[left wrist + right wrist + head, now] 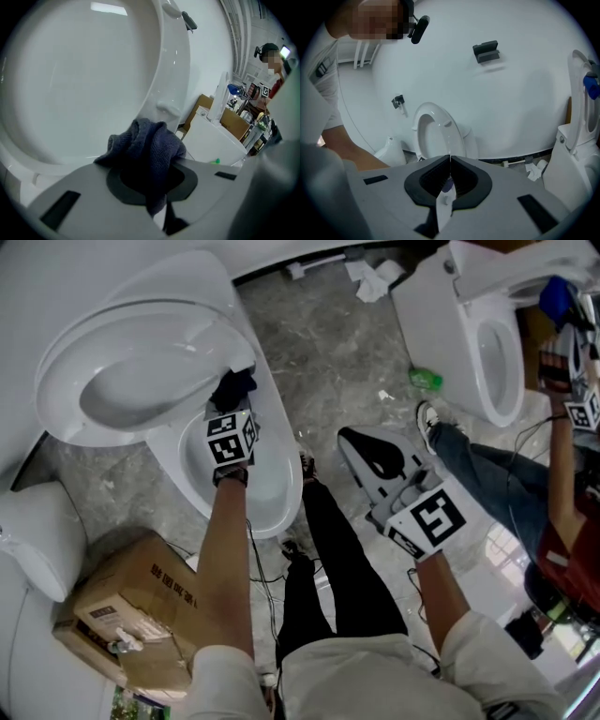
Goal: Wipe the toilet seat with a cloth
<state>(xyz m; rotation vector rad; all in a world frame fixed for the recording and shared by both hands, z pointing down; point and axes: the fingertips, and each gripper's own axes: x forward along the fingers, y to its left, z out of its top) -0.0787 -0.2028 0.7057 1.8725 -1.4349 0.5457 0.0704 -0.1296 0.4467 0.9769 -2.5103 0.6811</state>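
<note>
Cardboard box: at 7 o'clock, on the floor beside the toilet.
Right gripper: at 4 o'clock, over the grey floor; its jaws are pressed together with nothing between them.
Left gripper: at 10 o'clock, over the bowl; its jaws are clamped on the cloth.
Cloth: dark and bunched at the jaw tips, against the toilet seat's 4 o'clock edge.
Toilet seat: white, tilted up behind the open bowl.
Second toilet: at 2 o'clock, well apart.
Another person: at 3 o'clock, near the second toilet.
</note>
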